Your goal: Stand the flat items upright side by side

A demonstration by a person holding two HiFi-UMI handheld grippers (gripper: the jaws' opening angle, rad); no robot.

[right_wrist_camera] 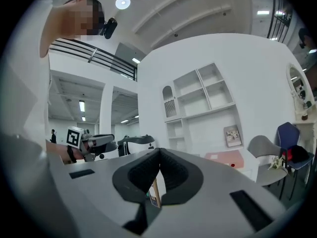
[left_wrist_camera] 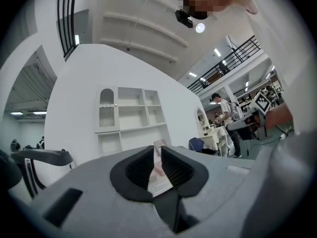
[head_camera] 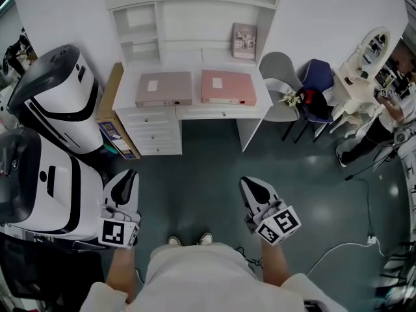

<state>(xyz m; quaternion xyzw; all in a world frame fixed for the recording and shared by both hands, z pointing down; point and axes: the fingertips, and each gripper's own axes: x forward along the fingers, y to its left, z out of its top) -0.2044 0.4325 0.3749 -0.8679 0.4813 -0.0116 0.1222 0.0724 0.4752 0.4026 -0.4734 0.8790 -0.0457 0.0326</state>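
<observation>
A person in a pale top stands on a dark floor [head_camera: 201,174], holding both tools low and roughly level. The left gripper [head_camera: 125,177] has its claw closed to a sliver with nothing in it. The right gripper [head_camera: 250,184] has its tips pressed together, also on nothing.

Well ahead, two flat binders lie on their broad faces on a white desk [head_camera: 196,77], side by side and slightly apart. The beige binder [head_camera: 164,88] sits on the left and the pink binder [head_camera: 227,87] on the right. Each has a pale label on top and its spine towards the person. Behind the pink one, a small book [head_camera: 244,40] stands upright against the back panel.

Drawers [head_camera: 153,132] fill the desk's left half and are closed. Shelves [head_camera: 195,18] rise above it.

A cardboard panel [head_camera: 110,109] leans at the desk's left end, beside two white machines [head_camera: 52,96]. To the right are a grey chair [head_camera: 279,77], a blue chair [head_camera: 318,83] and a dressing table [head_camera: 370,51], with another person [head_camera: 390,116] nearby.

Only the head view shows both binders. The left gripper view shows just a strip of pink between its jaws, while the right gripper view shows the pink binder and book clear of its jaws.
</observation>
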